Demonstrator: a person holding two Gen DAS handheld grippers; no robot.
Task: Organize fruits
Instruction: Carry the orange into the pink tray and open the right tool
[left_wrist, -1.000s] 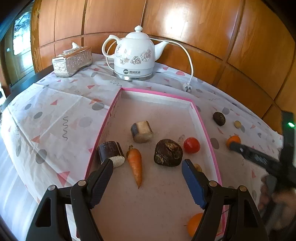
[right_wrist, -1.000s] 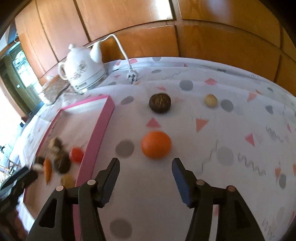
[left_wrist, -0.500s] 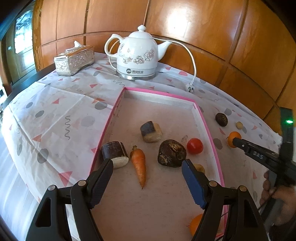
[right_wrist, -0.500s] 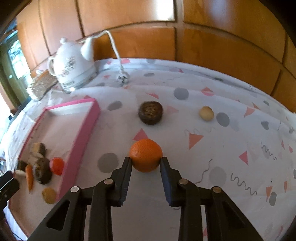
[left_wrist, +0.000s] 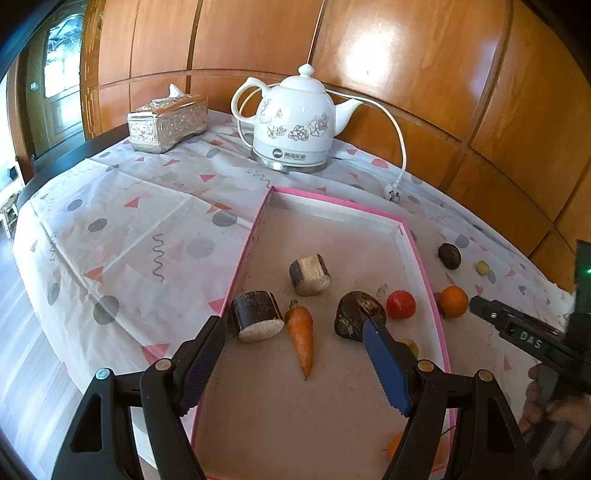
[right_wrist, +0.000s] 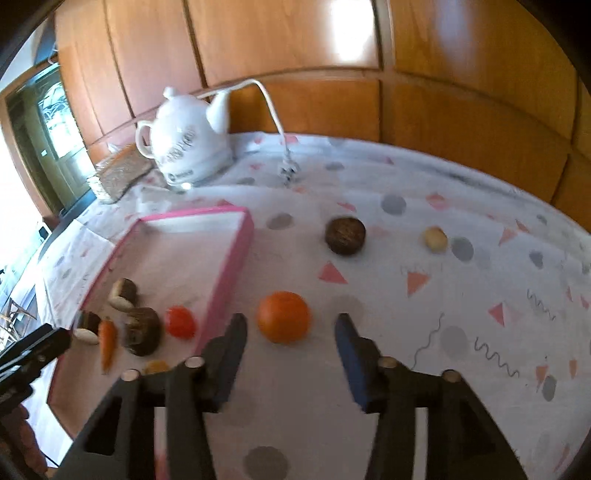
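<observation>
A pink-rimmed tray (left_wrist: 421, 254) (right_wrist: 236, 258) holds a carrot (left_wrist: 303, 336), a red tomato (left_wrist: 400, 304), a dark round fruit (left_wrist: 356, 314), two cut cane pieces and small orange fruits near its front. An orange (right_wrist: 283, 316) (left_wrist: 453, 301) lies on the cloth just right of the tray. My right gripper (right_wrist: 290, 326) is open, its fingers on either side of the orange and slightly behind it, not touching. My left gripper (left_wrist: 295, 354) is open and empty above the tray's front. A dark brown fruit (right_wrist: 345, 235) and a small yellow one (right_wrist: 435, 239) lie farther back.
A white kettle (left_wrist: 295, 125) with a cord and plug (left_wrist: 393, 192) stands at the back. A silver tissue box (left_wrist: 166, 122) is at the back left. The table's dark edge (left_wrist: 55, 162) runs along the left; wood panelling stands behind.
My right gripper closed in around the orange half a second ago, and now its fingers stand wide apart with the orange on the cloth. The left gripper has drifted slightly back.
</observation>
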